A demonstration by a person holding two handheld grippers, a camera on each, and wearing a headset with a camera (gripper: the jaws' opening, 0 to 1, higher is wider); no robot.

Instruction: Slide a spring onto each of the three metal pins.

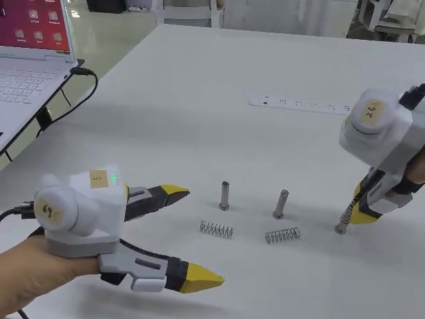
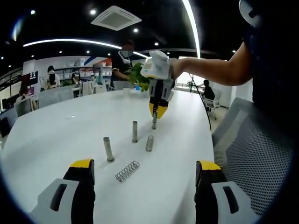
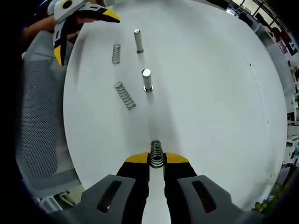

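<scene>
Nearest the head cam, the white-and-grey left gripper with yellow tips (image 1: 202, 236) sat low at the bench's near edge. Its jaws were spread wide w/ nothing between them, tips pointing toward the parts. Under everything lay 1 large white tabletop (image 1: 199, 119). At its far left corner stood 1 open silver laptop (image 1: 20, 83), screen lit red, w/ 1 black cable (image 1: 81, 70) plugged into its side. The matching right gripper (image 1: 358, 211) hung over the right side of the top, tilted down, jaws pinched narrow on a spring. Far across the top lay 1 long white power strip (image 1: 299, 104).

Pins: 3 short upright steel pins in a rough row. The left pin (image 1: 224, 196) & the middle pin (image 1: 281, 203) stood bare, near each other. The right pin (image 1: 341, 228) stood further right under the right gripper's tips, w/ little more than its foot visible.

Springs: 3 small steel coil springs. The left spring (image 1: 216, 229) lay flat just in front of the left pin. The middle spring (image 1: 283, 234) lay flat just in front of the middle pin. Neither touched a pin. The held spring (image 1: 347, 212) sat between the right gripper's jaws, leaning, and appeared sleeved over the right pin, reaching almost to its foot.
</scene>
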